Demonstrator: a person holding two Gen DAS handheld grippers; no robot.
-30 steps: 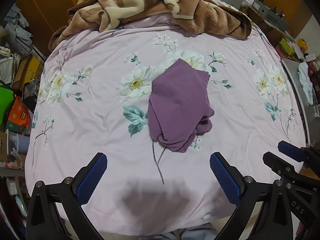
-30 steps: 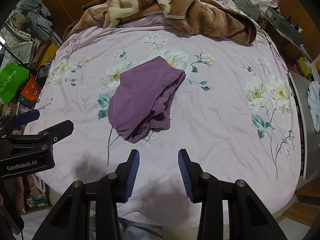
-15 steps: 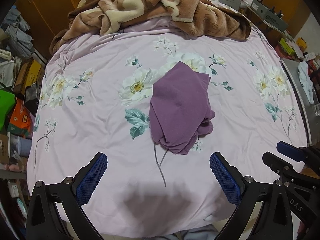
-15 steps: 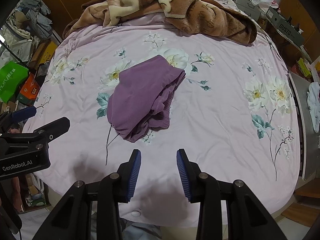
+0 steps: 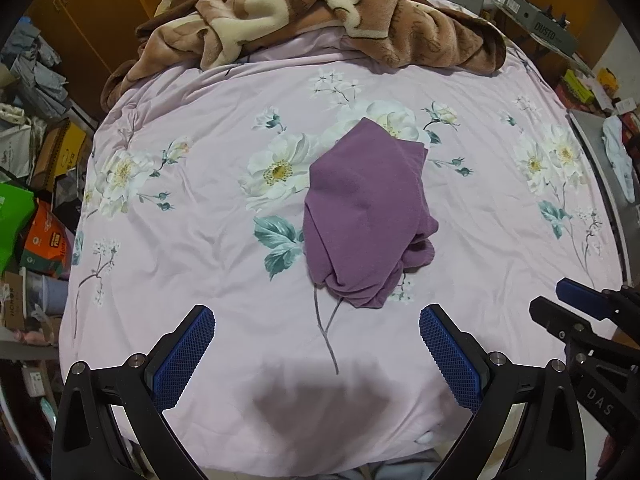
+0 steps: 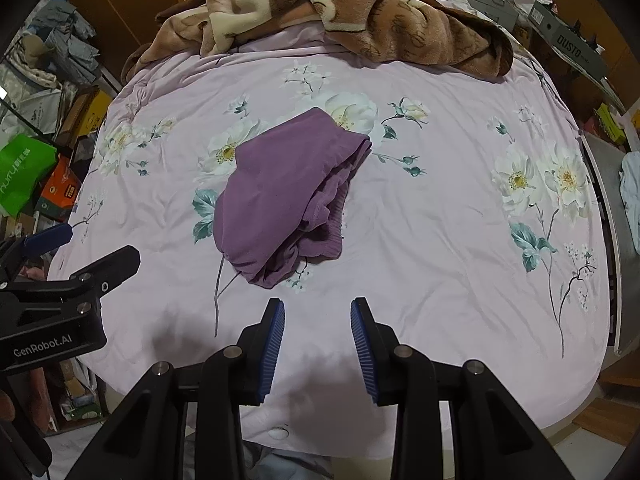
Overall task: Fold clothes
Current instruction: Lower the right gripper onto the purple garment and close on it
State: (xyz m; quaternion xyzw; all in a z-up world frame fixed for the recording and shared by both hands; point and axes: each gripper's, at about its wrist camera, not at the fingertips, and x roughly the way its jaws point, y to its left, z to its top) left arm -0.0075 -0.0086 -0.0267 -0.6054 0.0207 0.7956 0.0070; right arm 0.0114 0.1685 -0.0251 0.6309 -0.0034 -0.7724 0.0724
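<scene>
While the left gripper [image 5: 316, 320] hangs above the near edge of the bed, its blue-padded jaws stand wide apart with nothing between them, as seen from the left wrist. Ahead of it a purple garment [image 5: 366, 216] lies loosely folded near the middle of a pink floral bedsheet [image 5: 180, 240], its bunched lower end closest to the camera and one side spilling out in a rumpled roll. A brown and cream blanket [image 5: 320, 16] is heaped across the far end of the bed. The right gripper [image 5: 576, 308] juts in at the lower right edge, off to the side of the garment and not touching it.

From the right wrist, the right gripper [image 6: 318, 320] points down at bare sheet [image 6: 440, 240] just short of the garment [image 6: 276, 196]; its jaws are closing, a clear gap between the ribbed blue pads, with no cloth in that gap. The garment sits up and to the left of the fingers, its layered edges showing on the right side. The left gripper [image 6: 80, 248] reaches in from the left, clear of the cloth. Boxes and a green bag [image 6: 22, 172] crowd the floor beside the bed.
</scene>
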